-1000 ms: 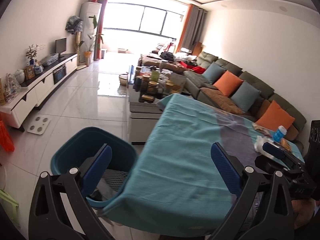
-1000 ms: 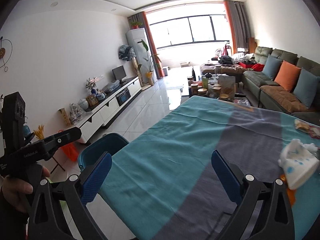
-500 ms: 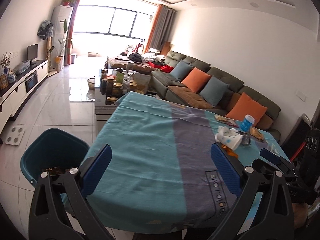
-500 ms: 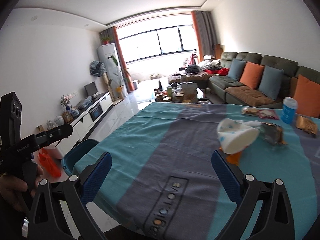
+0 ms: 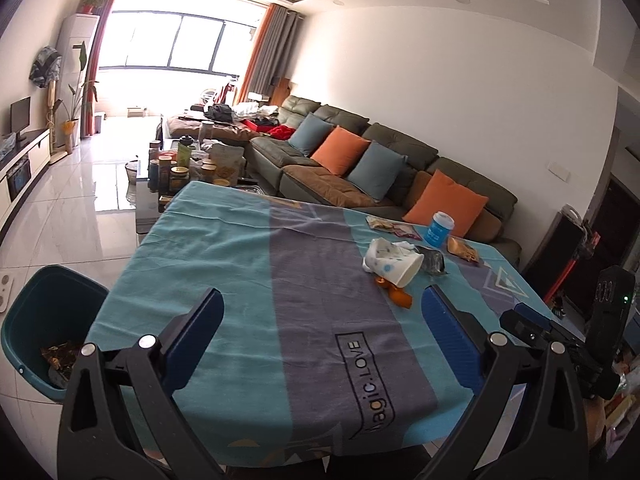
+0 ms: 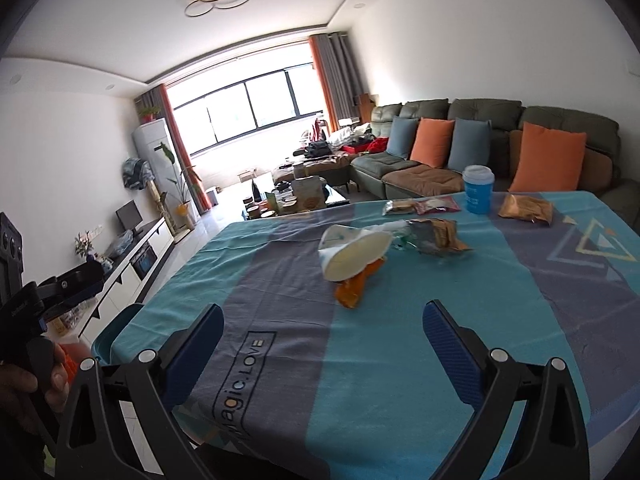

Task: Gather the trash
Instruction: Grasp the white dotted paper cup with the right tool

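Note:
On the table's teal and purple cloth (image 5: 248, 264) lies a tipped white paper cup (image 5: 394, 261) (image 6: 354, 252) over an orange scrap (image 5: 396, 294) (image 6: 354, 286). Beside it are a crumpled foil wrapper (image 6: 434, 236), a blue cup (image 6: 478, 189), flat snack packets (image 6: 420, 206) and a golden packet (image 6: 526, 208). A teal bin (image 5: 38, 320) with some trash inside stands on the floor left of the table. My left gripper (image 5: 322, 340) is open and empty above the table's near edge. My right gripper (image 6: 322, 344) is open and empty, short of the cup.
A green sofa (image 5: 360, 160) with orange and blue cushions runs behind the table. A coffee table crowded with jars (image 5: 188, 168) stands beyond the far edge. A TV cabinet (image 6: 132, 256) lines the left wall. A hand (image 6: 24, 380) holds the other gripper's handle.
Both grippers swung right, away from the bin and toward the trash on the table. The cup and wrappers now sit nearer the middle of both views. Both stayed open.

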Action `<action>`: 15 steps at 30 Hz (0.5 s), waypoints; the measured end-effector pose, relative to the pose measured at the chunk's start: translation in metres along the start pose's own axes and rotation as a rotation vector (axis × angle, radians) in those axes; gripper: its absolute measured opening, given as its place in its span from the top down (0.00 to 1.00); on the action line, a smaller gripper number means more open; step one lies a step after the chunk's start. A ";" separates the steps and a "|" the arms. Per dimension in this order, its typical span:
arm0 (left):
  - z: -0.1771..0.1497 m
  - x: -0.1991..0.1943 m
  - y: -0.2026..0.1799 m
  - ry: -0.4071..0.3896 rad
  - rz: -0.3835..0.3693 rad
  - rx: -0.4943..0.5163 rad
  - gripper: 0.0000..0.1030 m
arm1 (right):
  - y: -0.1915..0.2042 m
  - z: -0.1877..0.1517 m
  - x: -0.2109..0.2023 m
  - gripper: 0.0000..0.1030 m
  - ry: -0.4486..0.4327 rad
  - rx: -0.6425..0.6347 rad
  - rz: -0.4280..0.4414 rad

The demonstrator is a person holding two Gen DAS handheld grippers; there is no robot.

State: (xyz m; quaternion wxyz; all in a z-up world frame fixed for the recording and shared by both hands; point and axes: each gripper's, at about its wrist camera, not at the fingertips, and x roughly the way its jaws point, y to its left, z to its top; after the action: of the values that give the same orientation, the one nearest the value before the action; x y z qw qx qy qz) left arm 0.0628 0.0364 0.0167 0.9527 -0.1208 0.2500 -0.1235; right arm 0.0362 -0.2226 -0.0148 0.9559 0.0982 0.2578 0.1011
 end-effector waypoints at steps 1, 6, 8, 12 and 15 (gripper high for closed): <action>0.000 0.003 -0.001 0.005 -0.003 0.002 0.05 | -0.003 -0.001 -0.001 0.07 0.002 0.005 -0.009; 0.003 0.025 -0.013 0.033 -0.018 0.038 0.05 | -0.022 0.002 0.009 0.07 0.012 0.033 -0.031; 0.005 0.037 -0.019 0.041 -0.027 0.056 0.05 | -0.028 0.006 0.017 0.07 0.018 0.043 -0.035; 0.010 0.068 -0.028 0.073 -0.039 0.076 0.05 | -0.038 0.016 0.038 0.07 0.036 0.064 -0.035; 0.013 0.092 -0.036 0.100 -0.042 0.095 0.05 | -0.045 0.023 0.053 0.07 0.047 0.077 -0.036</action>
State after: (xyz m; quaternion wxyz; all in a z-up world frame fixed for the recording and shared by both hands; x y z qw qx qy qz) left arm 0.1402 -0.0227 -0.0028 0.9408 -0.0742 0.2886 -0.1614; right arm 0.0994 -0.2557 -0.0309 0.9467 0.1277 0.2857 0.0762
